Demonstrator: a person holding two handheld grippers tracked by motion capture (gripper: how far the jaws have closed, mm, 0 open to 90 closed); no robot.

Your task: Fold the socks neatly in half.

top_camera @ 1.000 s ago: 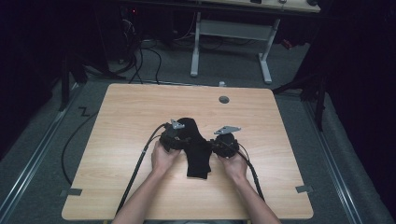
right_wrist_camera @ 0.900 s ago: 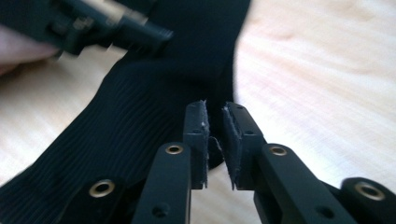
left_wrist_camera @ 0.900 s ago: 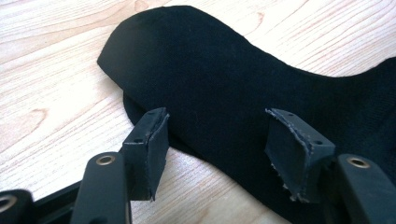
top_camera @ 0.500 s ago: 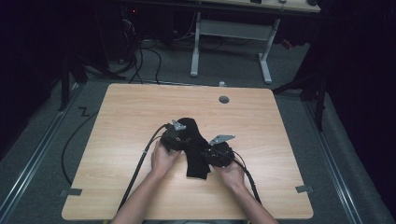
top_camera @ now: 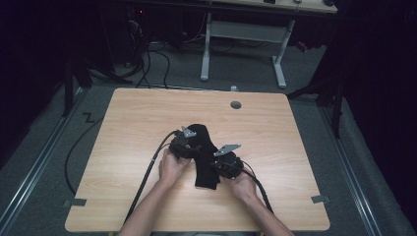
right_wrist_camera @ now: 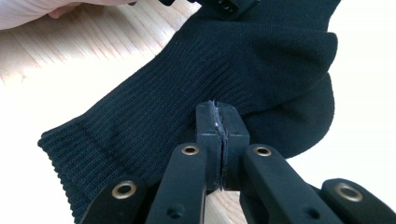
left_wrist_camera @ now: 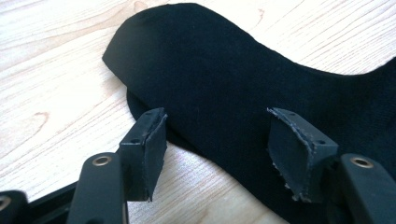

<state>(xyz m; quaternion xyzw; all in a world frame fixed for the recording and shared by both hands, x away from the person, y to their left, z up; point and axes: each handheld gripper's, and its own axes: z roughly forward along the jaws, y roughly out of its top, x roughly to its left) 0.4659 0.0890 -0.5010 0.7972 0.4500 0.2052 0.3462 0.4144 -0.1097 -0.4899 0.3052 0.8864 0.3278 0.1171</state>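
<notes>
A black sock (top_camera: 204, 164) lies flat on the wooden table (top_camera: 147, 113), toe away from the person. A second black layer peeks out under its edge (left_wrist_camera: 140, 105). My left gripper (top_camera: 195, 146) hovers at the toe half, open, its pads (left_wrist_camera: 152, 140) straddling the sock (left_wrist_camera: 224, 70) from above. My right gripper (top_camera: 216, 167) is at the ribbed cuff half (right_wrist_camera: 140, 121). It is shut (right_wrist_camera: 219, 109), pads pressed flat together over the fabric, with no cloth seen between them. Beyond the sock, the right gripper view catches the left gripper (right_wrist_camera: 229, 5).
A hand (right_wrist_camera: 28, 11) rests on the table beside the sock. A round grommet hole (top_camera: 236, 104) sits near the table's far edge. A white desk frame (top_camera: 241, 29) and floor cables (top_camera: 147, 59) lie beyond the table.
My right gripper has moved toward the person and a little left, from beside the sock's middle to its cuff half. The left gripper has hardly moved.
</notes>
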